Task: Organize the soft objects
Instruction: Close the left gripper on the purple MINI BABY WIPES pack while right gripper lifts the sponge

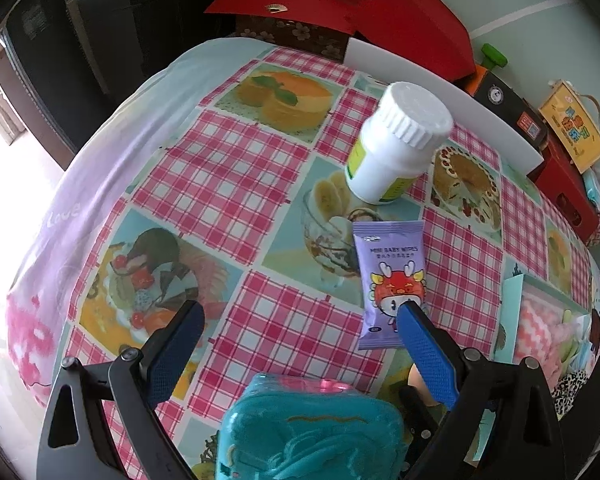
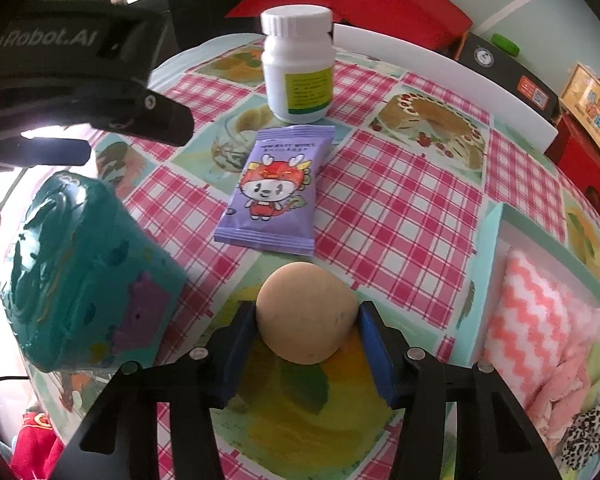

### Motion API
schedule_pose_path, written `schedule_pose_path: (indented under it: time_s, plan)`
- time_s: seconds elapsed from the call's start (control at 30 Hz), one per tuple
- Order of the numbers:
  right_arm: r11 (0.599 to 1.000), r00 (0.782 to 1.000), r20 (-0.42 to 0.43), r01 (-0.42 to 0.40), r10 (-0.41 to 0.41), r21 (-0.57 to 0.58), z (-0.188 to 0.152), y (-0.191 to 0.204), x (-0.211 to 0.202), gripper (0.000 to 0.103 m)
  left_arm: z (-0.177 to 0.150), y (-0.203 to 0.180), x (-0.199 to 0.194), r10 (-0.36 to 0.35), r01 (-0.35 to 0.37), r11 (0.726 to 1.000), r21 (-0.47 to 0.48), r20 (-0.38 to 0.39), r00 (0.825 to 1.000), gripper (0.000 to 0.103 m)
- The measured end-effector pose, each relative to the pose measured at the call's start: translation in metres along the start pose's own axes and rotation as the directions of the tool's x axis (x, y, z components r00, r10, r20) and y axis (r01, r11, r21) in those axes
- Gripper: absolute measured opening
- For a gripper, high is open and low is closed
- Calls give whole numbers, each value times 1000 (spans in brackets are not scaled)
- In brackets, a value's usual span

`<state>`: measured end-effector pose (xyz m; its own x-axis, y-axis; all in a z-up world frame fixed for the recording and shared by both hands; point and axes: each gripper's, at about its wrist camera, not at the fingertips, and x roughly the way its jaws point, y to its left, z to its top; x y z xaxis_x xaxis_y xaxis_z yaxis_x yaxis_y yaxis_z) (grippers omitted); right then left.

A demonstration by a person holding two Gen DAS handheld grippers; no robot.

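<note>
The table (image 1: 228,184) is covered with a cloth of pink checks and pictures of desserts. At its right edge stands a pale green box (image 2: 485,280) with a pink zigzag cloth (image 2: 540,312) and other soft things inside.

On the left of the right wrist view is a teal pack (image 2: 80,276), which lies just under the left gripper (image 1: 300,320). This gripper hangs above the table with its blue fingers (image 1: 424,344) wide apart, and nothing is between them.

A white bottle (image 2: 298,64) with a ribbed cap stands upright near the far side of the table. Just in front of it lies a purple packet of baby wipes (image 2: 274,192), flat on the cloth.

Nearest is a tan ball (image 2: 306,314), which sits on the table between the fingers of the right gripper (image 2: 307,336). Both blue pads (image 2: 374,344) touch its sides, so the gripper is clamped on it.
</note>
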<state>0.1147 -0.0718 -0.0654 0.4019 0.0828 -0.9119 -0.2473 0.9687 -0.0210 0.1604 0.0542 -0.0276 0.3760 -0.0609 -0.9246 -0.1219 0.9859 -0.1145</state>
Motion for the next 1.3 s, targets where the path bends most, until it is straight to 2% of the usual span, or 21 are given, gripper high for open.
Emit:
schedule_pose_path:
  time_s: [0.4, 0.67, 0.9, 1.1, 1.3]
  plan:
    - [998, 999, 31, -18, 16, 57, 1, -18, -17, 55, 2, -25, 4, -18, 18, 999, 51, -11, 1000, 97]
    - [996, 998, 62, 11, -16, 85, 4, -33, -32, 55, 7, -31, 6, -18, 20, 998, 57, -29, 999, 97]
    - [991, 994, 94, 47, -59, 125, 3, -53, -51, 55, 18, -37, 9, 18, -14, 997, 76, -48, 999, 97]
    - [982, 985, 137, 84, -108, 172, -3, -74, -76, 55, 20, -44, 25, 48, -39, 995, 92, -101, 994, 97]
    - [973, 980, 161, 84, -120, 215, -6, -90, -89, 55, 22, -60, 49, 47, -27, 994, 109, -182, 982, 97]
